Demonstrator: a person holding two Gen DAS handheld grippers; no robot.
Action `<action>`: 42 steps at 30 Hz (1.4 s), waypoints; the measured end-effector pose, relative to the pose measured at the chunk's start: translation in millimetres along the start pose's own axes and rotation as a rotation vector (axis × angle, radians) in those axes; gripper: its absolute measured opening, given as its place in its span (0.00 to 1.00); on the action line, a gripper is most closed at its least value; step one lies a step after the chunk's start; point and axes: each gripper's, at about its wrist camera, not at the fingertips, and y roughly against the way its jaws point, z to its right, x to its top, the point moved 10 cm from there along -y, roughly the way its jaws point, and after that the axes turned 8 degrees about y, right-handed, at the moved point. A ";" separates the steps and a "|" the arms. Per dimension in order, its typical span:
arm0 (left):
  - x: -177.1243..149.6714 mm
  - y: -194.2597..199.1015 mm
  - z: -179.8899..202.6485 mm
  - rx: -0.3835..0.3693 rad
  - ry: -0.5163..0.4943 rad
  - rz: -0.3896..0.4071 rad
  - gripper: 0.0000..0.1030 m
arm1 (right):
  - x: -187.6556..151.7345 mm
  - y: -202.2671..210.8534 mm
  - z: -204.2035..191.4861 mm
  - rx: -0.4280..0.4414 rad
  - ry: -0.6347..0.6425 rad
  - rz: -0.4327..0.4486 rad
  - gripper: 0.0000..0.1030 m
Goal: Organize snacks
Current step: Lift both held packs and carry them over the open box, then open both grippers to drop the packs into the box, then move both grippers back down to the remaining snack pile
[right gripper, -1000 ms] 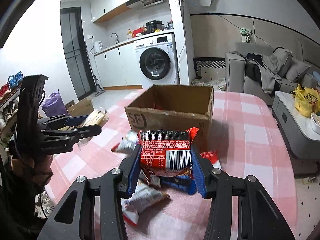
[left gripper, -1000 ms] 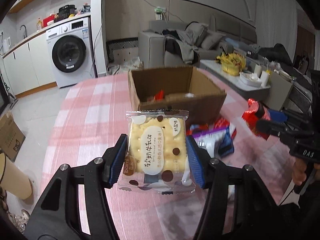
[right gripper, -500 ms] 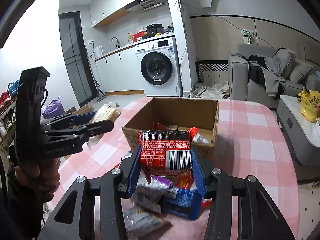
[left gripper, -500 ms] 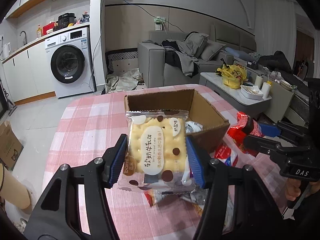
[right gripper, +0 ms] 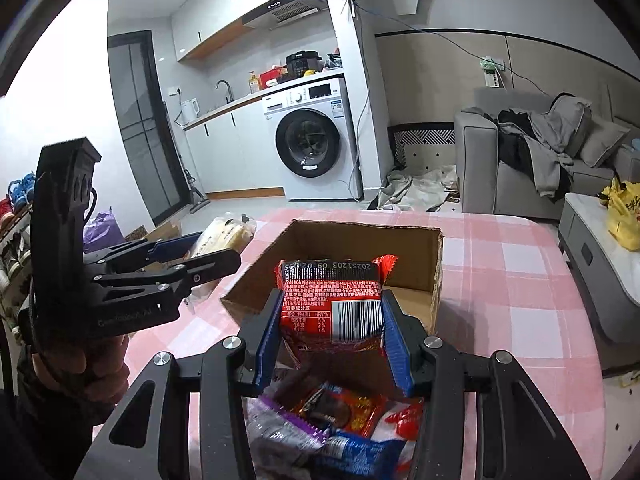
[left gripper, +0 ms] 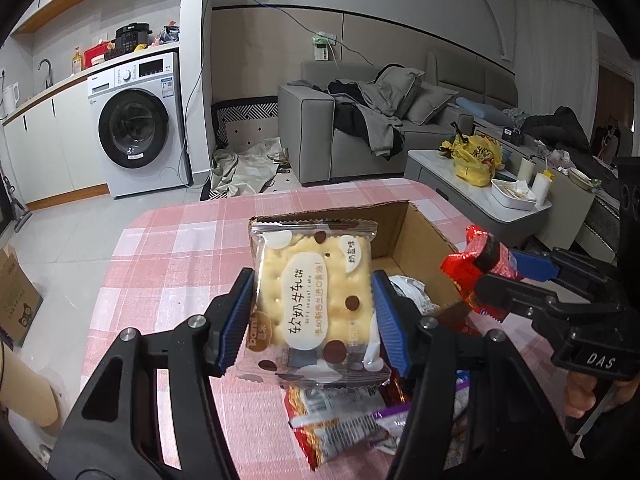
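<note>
My left gripper (left gripper: 312,316) is shut on a clear-wrapped cracker packet (left gripper: 312,300) and holds it above the near rim of the open cardboard box (left gripper: 424,236). My right gripper (right gripper: 332,340) is shut on a red snack packet (right gripper: 332,300) with a barcode, held above the near edge of the same box (right gripper: 400,240). The right gripper with its red packet (left gripper: 476,264) shows at the right of the left wrist view. The left gripper with its cracker packet (right gripper: 224,236) shows at the left of the right wrist view. A silver packet (left gripper: 408,288) lies inside the box.
Several loose snack packets (right gripper: 332,420) lie on the pink checked tablecloth (right gripper: 520,280) below both grippers, in front of the box. A washing machine (left gripper: 136,124), sofa (left gripper: 360,128) and low white table (left gripper: 480,184) stand beyond the table.
Both grippers have risen and moved forward toward the box with their packets. The box now lies closer and I look down into it.
</note>
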 end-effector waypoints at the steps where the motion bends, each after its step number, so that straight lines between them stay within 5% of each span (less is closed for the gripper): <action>1: 2.0 -5.2 -0.6 0.001 0.000 -0.002 0.54 | -0.1 -3.8 2.1 0.004 -0.005 -0.004 0.45; 25: -3.0 -103.6 2.3 -0.004 -0.032 -0.078 0.54 | -5.7 -61.8 37.5 0.011 -0.062 -0.062 0.47; 30: -6.3 -102.1 8.0 -0.031 -0.024 -0.070 0.60 | -3.8 -50.5 40.0 -0.012 -0.046 -0.041 0.64; 32: -5.7 -96.7 7.4 -0.032 -0.027 -0.056 0.78 | -3.6 -42.9 40.5 -0.013 -0.042 -0.028 0.80; 35: -4.2 -86.0 3.5 -0.021 -0.020 -0.033 0.89 | -3.4 -29.1 43.5 -0.023 -0.046 0.001 0.96; 42: -14.7 -57.2 1.5 0.019 -0.021 -0.009 0.99 | -14.1 -2.3 38.7 -0.016 -0.037 0.009 1.00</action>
